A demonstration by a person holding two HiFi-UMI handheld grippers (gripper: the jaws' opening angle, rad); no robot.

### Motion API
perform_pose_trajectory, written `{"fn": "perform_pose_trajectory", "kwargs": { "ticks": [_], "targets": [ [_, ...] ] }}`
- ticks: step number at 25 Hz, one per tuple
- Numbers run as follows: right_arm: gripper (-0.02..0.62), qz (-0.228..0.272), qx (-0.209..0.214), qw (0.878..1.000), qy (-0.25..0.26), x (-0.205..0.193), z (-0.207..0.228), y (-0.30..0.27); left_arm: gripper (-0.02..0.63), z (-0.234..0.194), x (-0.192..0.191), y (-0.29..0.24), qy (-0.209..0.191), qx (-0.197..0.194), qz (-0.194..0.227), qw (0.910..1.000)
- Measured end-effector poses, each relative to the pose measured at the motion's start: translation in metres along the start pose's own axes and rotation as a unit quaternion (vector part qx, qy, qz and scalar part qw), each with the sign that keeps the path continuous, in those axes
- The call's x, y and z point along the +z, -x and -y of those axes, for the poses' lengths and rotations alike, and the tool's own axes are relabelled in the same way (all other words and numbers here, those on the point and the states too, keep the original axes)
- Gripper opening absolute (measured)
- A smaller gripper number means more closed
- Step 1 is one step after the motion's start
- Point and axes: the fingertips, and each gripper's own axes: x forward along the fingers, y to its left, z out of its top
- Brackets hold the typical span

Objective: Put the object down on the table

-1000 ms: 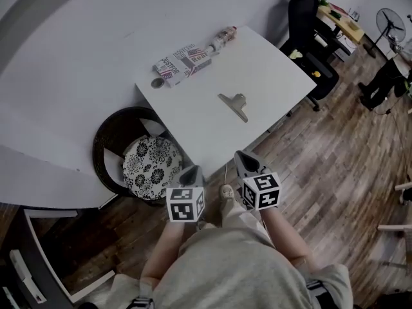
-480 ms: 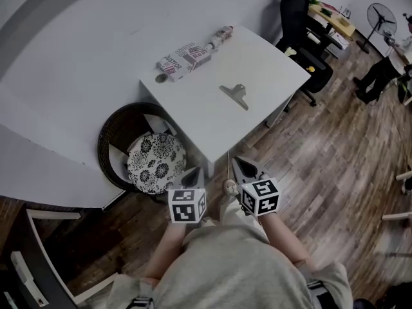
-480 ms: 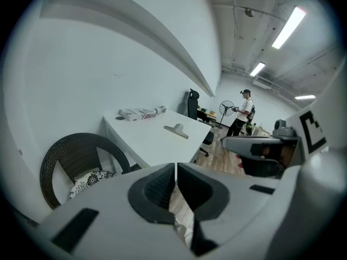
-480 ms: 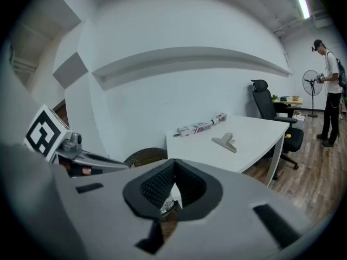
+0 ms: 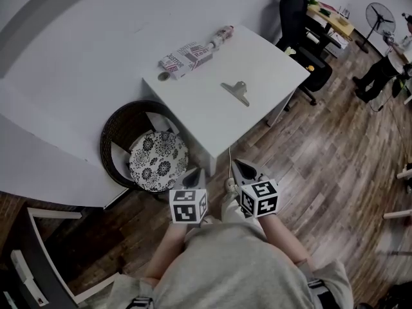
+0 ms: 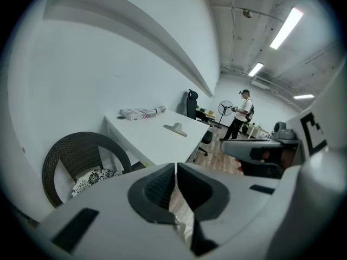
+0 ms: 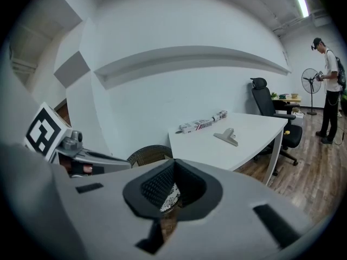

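**Both sets of fingers shut and empty, clip on the worktop**

Neither of my tools carries anything. The left gripper (image 5: 192, 173) has its fingers pressed together with only a thin slit between them, and nothing sits in that slit. The right gripper (image 5: 244, 167) is likewise closed on nothing. I hold both low in the frame, over the wooden floor and well short of the white rectangular worktop (image 5: 264, 63).

The silver metal spring clip (image 5: 235, 92) lies flat near the middle of the worktop. It is well apart from the red-and-white printed carton (image 5: 186, 57) at the far edge. To my eye the putting down is done.

What could spoil it is me reaching in again. Closed fingers sweeping over the smooth top could nudge the clip towards an edge. The dark wicker chair with its floral cushion (image 5: 158, 161) stands near my left gripper and could catch it.
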Motion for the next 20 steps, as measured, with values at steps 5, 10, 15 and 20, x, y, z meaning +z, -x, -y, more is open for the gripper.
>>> {"fn": "perform_pose_trajectory", "kwargs": {
  "ticks": [5,10,15,20],
  "targets": [
    [-0.005,0.000,-0.011,1.000,0.018,0.0018,0.0012,0.0027,0.015,0.0014,0.0020,0.0009,-0.002,-0.001,0.001,1.0000],
    [-0.004,0.004,-0.009,1.000,0.017,0.0049,0.0013,0.0042,0.015,0.0032,0.0031,-0.0005,-0.001,-0.003,0.001,1.0000],
    [-0.004,0.004,-0.007,1.000,0.012,0.0044,0.0008,0.0035,0.015,0.0038,0.0021,-0.0025,-0.002,-0.008,-0.001,1.0000],
    [-0.003,0.003,-0.008,1.000,0.009,0.0031,0.0021,0.0032,0.015,0.0025,0.0017,-0.0041,-0.003,-0.009,-0.002,0.9999]
  ]
}}
